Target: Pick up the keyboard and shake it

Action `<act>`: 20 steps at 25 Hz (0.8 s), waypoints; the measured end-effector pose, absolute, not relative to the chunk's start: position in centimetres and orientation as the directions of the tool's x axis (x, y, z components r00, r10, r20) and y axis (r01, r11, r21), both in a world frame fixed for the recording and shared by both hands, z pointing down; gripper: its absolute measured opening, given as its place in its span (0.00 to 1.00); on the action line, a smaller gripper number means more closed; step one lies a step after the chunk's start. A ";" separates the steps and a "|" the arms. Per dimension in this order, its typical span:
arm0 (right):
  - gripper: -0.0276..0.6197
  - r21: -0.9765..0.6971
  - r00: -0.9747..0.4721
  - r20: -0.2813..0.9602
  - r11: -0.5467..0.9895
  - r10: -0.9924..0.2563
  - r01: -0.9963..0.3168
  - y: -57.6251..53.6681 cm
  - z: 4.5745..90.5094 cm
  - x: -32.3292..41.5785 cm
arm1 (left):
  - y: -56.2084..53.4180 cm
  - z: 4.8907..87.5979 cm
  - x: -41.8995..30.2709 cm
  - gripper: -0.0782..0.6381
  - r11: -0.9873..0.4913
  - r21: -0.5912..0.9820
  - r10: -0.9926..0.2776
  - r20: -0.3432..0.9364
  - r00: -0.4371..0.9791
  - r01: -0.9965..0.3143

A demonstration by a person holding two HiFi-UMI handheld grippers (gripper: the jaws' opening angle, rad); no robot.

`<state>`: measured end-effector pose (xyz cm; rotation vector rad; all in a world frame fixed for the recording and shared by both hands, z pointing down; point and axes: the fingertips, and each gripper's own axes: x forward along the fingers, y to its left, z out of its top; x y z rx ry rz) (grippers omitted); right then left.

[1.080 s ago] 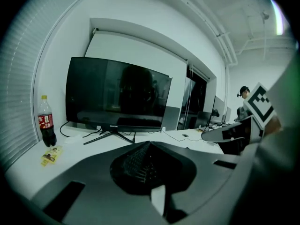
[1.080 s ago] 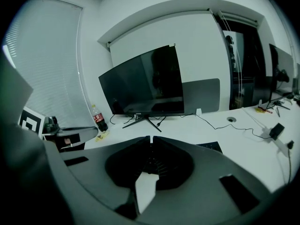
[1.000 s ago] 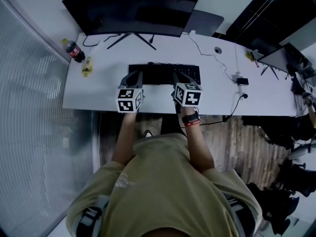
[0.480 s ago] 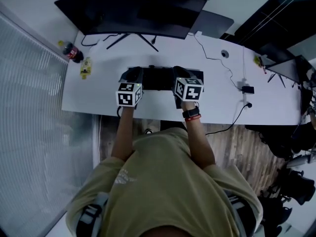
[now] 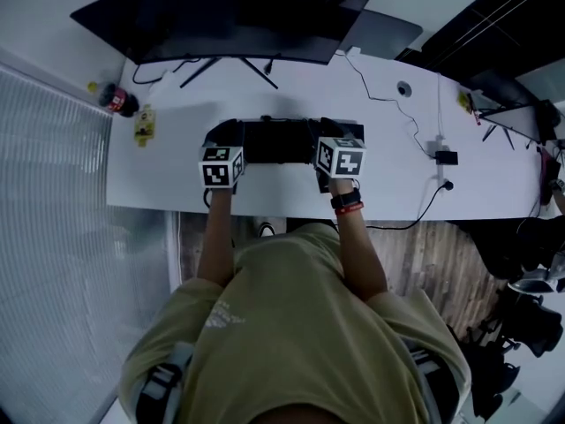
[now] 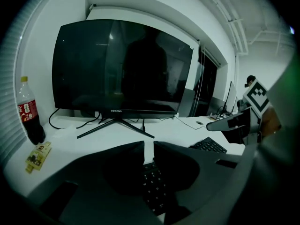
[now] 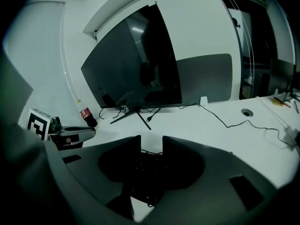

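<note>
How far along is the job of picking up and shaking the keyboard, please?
Done: nothing yet; the keyboard lies flat on the desk. In hand: the left tool and right tool sit over its two ends, jaws opening, keys showing between them, no grip visible. To do: clamp, lift, shake.

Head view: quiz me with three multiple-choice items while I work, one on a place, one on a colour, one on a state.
1. Where does the cola bottle stand?
A. at the left end of the desk
B. at the right end
C. on the floor

2. The keyboard is:
A. white
B. black
C. red

3. The screen of the monitor is:
A. lit
B. dark
C. covered by a cloth

Answers:
1 A, it stands at the left end, near a yellow packet.
2 B, its black keys stand out against the white desk.
3 B, the screen shows no picture.
</note>
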<state>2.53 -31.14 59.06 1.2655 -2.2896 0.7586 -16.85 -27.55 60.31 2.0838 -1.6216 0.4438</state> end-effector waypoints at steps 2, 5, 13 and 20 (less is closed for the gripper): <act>0.29 -0.259 -0.491 0.600 0.427 -0.632 -0.866 -31.5 59.6 3.1 | -28.0 61.0 -17.2 0.30 -0.193 0.160 -0.812 0.528 0.250 -0.968; 0.32 -0.257 -0.476 0.613 0.410 -0.631 -0.875 -32.3 60.4 4.2 | -28.6 61.8 -17.5 0.35 -0.186 0.162 -0.802 0.545 0.245 -0.969; 0.39 -0.252 -0.442 0.649 0.373 -0.620 -0.893 -33.5 62.3 7.5 | -28.8 64.7 -18.0 0.45 -0.160 0.171 -0.753 0.616 0.232 -0.972; 0.47 -0.234 -0.413 0.686 0.356 -0.599 -0.905 -34.2 63.3 9.7 | -29.0 66.8 -19.0 0.54 -0.146 0.176 -0.699 0.678 0.228 -0.973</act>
